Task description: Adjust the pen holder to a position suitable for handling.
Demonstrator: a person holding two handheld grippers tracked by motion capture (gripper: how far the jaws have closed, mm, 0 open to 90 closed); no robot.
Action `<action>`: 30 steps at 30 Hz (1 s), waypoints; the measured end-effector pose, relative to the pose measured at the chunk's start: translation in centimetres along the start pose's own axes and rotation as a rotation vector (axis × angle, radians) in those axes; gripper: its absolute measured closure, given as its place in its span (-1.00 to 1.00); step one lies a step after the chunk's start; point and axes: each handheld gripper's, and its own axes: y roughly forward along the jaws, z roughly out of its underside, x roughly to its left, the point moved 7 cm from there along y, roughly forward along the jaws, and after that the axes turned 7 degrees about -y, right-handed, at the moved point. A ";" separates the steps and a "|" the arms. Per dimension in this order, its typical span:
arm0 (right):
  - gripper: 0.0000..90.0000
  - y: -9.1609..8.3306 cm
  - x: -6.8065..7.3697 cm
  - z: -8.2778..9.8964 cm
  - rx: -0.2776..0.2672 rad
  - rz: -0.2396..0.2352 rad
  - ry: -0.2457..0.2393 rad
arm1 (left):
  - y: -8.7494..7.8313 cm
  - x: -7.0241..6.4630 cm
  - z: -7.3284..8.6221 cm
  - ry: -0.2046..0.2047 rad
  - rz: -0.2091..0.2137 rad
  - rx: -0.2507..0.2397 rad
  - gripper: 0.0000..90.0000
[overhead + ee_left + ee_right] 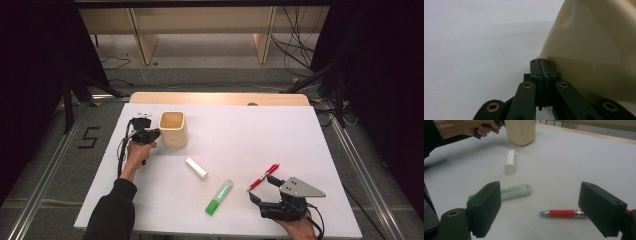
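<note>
While the left gripper (150,134) sits clenched with nothing between its jaws, tips pressed flat against the side of the cream cup (173,128), the main risk is a shove: any push toward 3 o'clock could slide or tip the cup, since it looks light and stands free on a smooth sheet. In the left gripper view the shut jaws touch the cup wall (594,50) low down, so a slide seems more likely than a topple.

Right gripper (263,189) is released, jaws wide, hovering at about 5 o'clock on the table with the red pen (264,176) just ahead of it. In the right gripper view the pen (564,213) lies between the two pads but untouched. Closing off-centre could roll or flick it toward the green marker (219,197) at 6 o'clock. A thin round pen may also slip if pinched near the metal tip.

White cylinder (196,168) lies near the centre, apart from everything, out of the way for now.

Surface: white sheet over a wooden table (220,98), wood edge showing at 12 o'clock. Room: grey floor, a "5" taped on it at 9 o'clock, loose cables at 1 o'clock, wooden furniture legs behind, dark stands both sides.
</note>
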 end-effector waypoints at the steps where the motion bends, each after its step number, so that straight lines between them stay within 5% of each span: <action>1: -0.57 0.0 0.0 0.0 0.001 -0.001 -0.001 | 0.1 -0.3 0.0 0.003 0.002 0.001 0.99; 30: -0.57 -0.1 0.1 0.0 -0.004 -0.007 -0.001 | 3.2 -7.6 -0.1 0.062 0.058 0.043 0.99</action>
